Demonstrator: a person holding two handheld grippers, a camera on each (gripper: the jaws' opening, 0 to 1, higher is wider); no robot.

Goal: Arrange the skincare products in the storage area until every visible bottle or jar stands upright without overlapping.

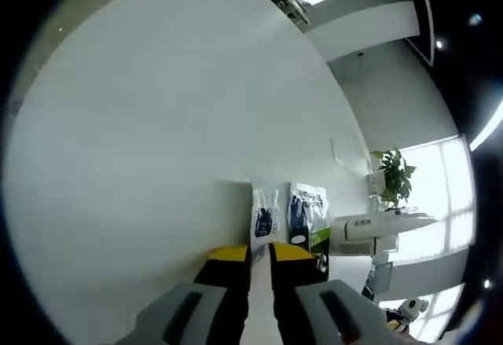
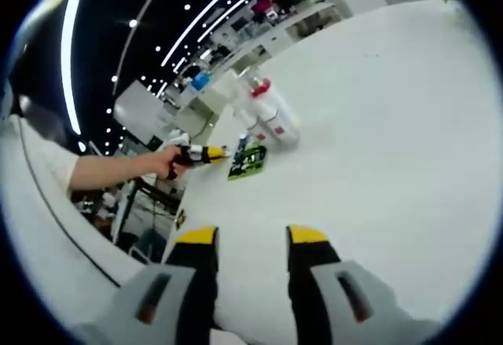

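Note:
On the white table point(image 1: 157, 125), two flat sachets lie just beyond my left gripper point(image 1: 261, 252): a white one with blue print point(image 1: 265, 213) and a dark blue and green one point(image 1: 308, 216). Its yellow-tipped jaws stand close together, nothing between them. In the right gripper view a white bottle with a red cap point(image 2: 273, 117) and a paler bottle point(image 2: 242, 113) sit far across the table, with a green and black sachet point(image 2: 247, 162) in front of them. A person's hand holds the left gripper point(image 2: 206, 154) beside that sachet. My right gripper point(image 2: 251, 236) is open above bare table.
A potted plant point(image 1: 394, 174) and a white machine point(image 1: 369, 227) stand past the table's edge in the left gripper view. The right gripper view has the table edge point(image 2: 185, 203) running along the left, with shelves and desks point(image 2: 236, 31) behind.

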